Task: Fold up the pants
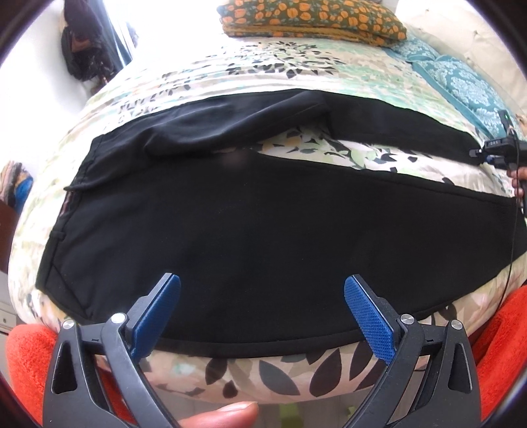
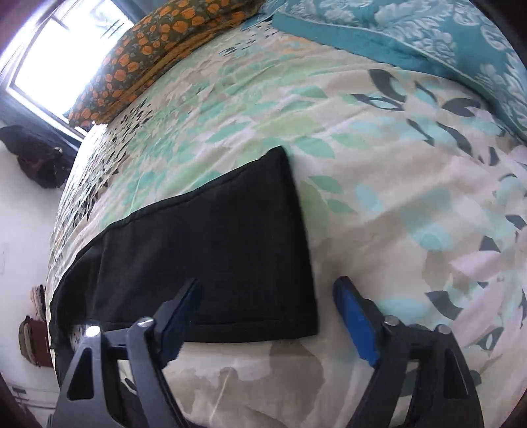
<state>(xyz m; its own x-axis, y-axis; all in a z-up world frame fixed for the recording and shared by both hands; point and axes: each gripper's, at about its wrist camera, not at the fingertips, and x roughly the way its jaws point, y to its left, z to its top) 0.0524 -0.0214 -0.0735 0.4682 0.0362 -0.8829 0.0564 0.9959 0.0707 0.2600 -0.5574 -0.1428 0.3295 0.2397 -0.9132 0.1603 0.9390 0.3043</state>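
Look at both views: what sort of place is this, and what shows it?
Most likely a bedroom. Black pants lie on a bed with a leaf-print cover, pillows sit at its far side, and a window is behind.

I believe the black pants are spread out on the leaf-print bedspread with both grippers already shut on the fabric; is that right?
Not quite: both the left gripper and right gripper are open, holding nothing, as each wrist view shows. The black pants do lie spread on the leaf-print bedspread.

I saw a bed [image 1: 296,66] with a leaf-print cover filling both views. An orange-flowered pillow [image 1: 313,18] lay at top centre, a teal patterned pillow [image 2: 428,36] upper right, a bright window [image 2: 62,56] upper left, and a red cloth [image 1: 29,349] low at the sides.
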